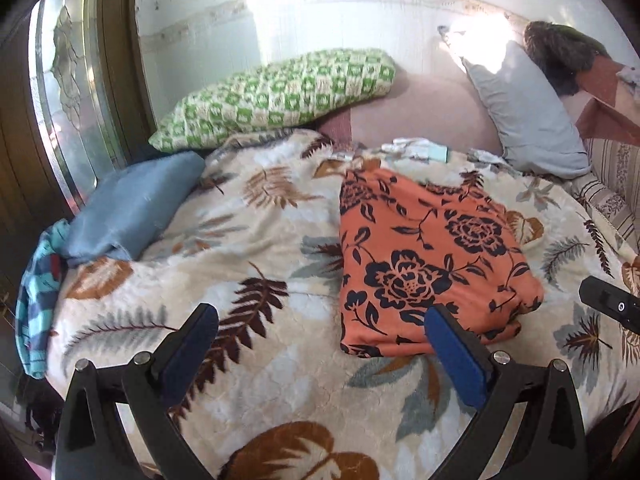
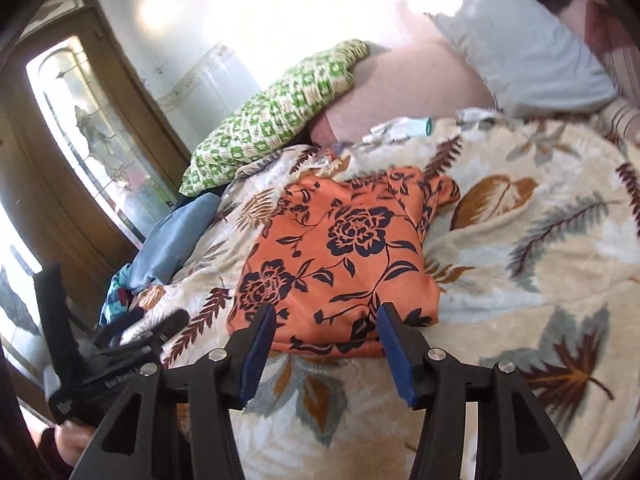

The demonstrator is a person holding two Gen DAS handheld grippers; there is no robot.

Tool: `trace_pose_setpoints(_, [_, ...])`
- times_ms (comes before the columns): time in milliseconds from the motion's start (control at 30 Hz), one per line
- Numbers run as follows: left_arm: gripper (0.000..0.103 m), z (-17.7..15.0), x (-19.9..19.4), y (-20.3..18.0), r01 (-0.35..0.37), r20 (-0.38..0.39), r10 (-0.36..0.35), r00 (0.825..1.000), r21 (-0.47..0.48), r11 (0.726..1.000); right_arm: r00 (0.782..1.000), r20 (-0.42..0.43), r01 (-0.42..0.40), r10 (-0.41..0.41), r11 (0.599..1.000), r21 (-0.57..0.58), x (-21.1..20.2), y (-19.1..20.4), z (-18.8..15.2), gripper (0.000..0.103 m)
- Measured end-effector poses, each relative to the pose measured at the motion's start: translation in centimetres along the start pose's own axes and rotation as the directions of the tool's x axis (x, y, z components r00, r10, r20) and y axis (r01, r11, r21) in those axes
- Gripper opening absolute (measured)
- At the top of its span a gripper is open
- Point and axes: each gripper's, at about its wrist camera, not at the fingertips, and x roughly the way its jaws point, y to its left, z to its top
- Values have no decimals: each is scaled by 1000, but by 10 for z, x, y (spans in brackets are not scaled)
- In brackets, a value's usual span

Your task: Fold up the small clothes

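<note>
An orange garment with dark floral print [image 1: 424,256] lies folded into a rough rectangle on the leaf-patterned blanket [image 1: 256,240]; it also shows in the right wrist view [image 2: 340,256]. My left gripper [image 1: 322,320] is open and empty, hovering just before the garment's near left edge. My right gripper [image 2: 326,320] is open and empty, its blue pads straddling the garment's near edge from above. The right gripper's body shows at the right edge of the left wrist view [image 1: 610,304]. The left gripper's body shows at the lower left of the right wrist view [image 2: 120,352].
A folded blue cloth [image 1: 132,208] and a striped teal garment [image 1: 38,304] lie at the bed's left edge. A green checked pillow [image 1: 276,96] and a grey pillow [image 1: 528,116] rest against the wall. Small white-and-teal items [image 1: 420,148] lie behind the orange garment. A glass door [image 2: 92,132] is left.
</note>
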Motion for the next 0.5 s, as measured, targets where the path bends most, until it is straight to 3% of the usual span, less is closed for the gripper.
trace_pose_setpoints(400, [103,17,-76,-11,-38,116,34,993,36,999,993,117,10,-2,997,-70,-73,26,-8,60])
trace_pose_setpoints(500, [103,16,-87,-14,-44,129,38,991,43,998,991,131,33,-20,995,-98,-81,31,-11,65])
